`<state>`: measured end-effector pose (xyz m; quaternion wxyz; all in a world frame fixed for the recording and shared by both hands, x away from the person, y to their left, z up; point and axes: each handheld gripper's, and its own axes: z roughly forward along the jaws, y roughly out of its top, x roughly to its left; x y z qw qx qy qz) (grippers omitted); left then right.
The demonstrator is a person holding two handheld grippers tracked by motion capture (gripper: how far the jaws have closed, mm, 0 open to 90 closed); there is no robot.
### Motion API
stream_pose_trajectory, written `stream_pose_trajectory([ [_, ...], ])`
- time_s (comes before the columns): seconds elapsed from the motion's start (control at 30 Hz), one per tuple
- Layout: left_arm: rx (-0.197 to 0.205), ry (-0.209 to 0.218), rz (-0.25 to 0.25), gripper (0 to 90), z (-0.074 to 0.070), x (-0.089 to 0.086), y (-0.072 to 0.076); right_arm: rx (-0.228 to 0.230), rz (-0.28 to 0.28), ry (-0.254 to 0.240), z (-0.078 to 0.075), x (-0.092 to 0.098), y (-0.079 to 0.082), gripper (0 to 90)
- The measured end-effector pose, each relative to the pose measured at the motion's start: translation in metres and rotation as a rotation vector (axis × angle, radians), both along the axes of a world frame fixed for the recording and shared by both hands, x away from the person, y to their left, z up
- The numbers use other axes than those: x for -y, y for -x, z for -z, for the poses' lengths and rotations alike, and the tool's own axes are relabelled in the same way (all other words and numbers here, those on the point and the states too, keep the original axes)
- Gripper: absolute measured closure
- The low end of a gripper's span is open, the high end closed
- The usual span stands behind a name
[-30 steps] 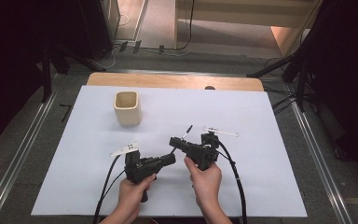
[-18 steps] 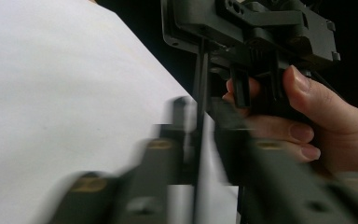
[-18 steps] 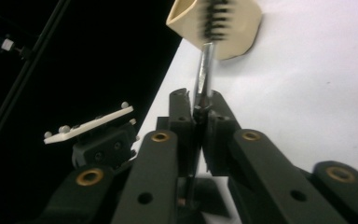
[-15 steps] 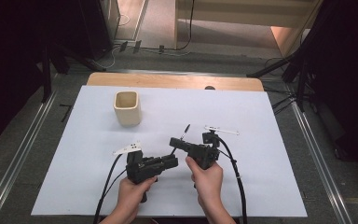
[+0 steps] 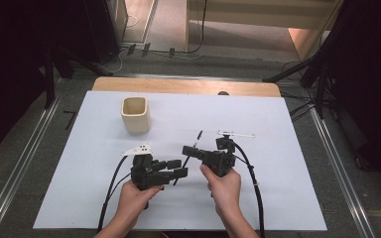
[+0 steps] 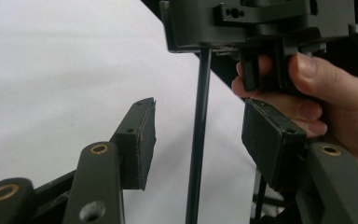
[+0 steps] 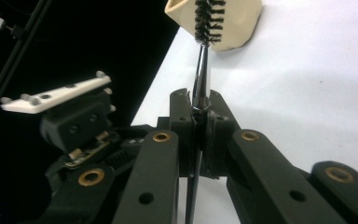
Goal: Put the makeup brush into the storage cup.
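Pinched the thin brush [image 7: 209, 21] by its metal stem with the right gripper [image 7: 200, 126], jaws pressed tight around it, bristled end pointing away toward the cream cup [image 7: 242, 28]. Kept the left gripper [image 6: 198, 135] spread wide, with the dark lower end of the brush's stem [image 6: 200, 93] passing between the two pads and touching neither. Seen from the high view as two grippers facing each other low over the white desk [image 5: 278, 198]: left gripper [image 5: 181, 167] tips just beside right gripper [image 5: 186, 150] tips, brush [image 5: 197, 138] slanting between them, raised off the desk, one end toward the person and the other toward the far side. Left the cup [image 5: 135, 115] upright and well apart, toward the far left of the desk, nothing visible in it from above.

Judged as partly done: brush lifted and secured on one side, second grasp lined up but not closed. Remaining, most likely: closing the left jaws on the stem, releasing on the right, then carrying the brush across and standing it in the cup.
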<state>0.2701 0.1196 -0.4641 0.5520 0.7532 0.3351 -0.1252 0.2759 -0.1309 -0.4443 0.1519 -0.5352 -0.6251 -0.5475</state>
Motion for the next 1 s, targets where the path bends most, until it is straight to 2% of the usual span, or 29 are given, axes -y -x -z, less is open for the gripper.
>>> stream_pose_trajectory([
  [0.13, -0.021, -0.009, 0.013, 44.7, -0.003, -0.001, -0.003, 0.012, -0.014, 0.031, -0.001, 0.001, -0.002, 85.8],
  [0.17, -0.027, -0.005, 0.019, 42.8, -0.003, -0.002, -0.004, 0.011, -0.020, 0.032, -0.001, 0.001, -0.003, 85.7],
  [0.2, -0.041, -0.018, 0.013, 32.9, -0.003, -0.001, -0.005, 0.010, -0.027, 0.034, -0.001, 0.001, -0.003, 85.8],
  [0.23, -0.043, -0.035, 0.023, 32.4, -0.003, -0.002, -0.006, 0.014, -0.030, 0.043, -0.002, 0.002, -0.004, 85.7],
  [0.3, -0.035, -0.061, 0.036, 32.5, -0.005, -0.002, -0.008, 0.017, -0.042, 0.054, -0.001, 0.003, -0.006, 85.7],
  [0.33, -0.035, -0.061, 0.036, 32.4, -0.005, -0.002, -0.008, 0.014, -0.050, 0.057, -0.002, 0.003, -0.006, 85.8],
  [0.43, -0.021, -0.110, 0.047, 32.4, -0.006, -0.003, -0.012, 0.011, -0.061, 0.066, -0.001, 0.006, -0.009, 85.8],
  [0.57, -0.018, -0.123, 0.053, 32.4, -0.006, -0.004, -0.016, 0.022, -0.075, 0.077, 0.001, 0.009, -0.011, 85.8],
  [0.63, -0.013, -0.142, 0.063, 32.4, -0.006, -0.005, -0.018, 0.026, -0.086, 0.093, 0.001, 0.010, -0.012, 85.8],
  [0.73, -0.030, -0.157, 0.081, 32.4, -0.005, -0.004, -0.020, 0.035, -0.105, 0.109, 0.002, 0.013, -0.014, 85.8],
  [0.87, -0.017, -0.188, 0.106, 32.4, -0.006, -0.004, -0.023, 0.052, -0.122, 0.147, 0.003, 0.017, -0.017, 85.8],
  [1.0, -0.015, -0.211, 0.126, 32.4, -0.005, -0.003, -0.027, 0.065, -0.137, 0.155, 0.002, 0.017, -0.020, 85.8],
])
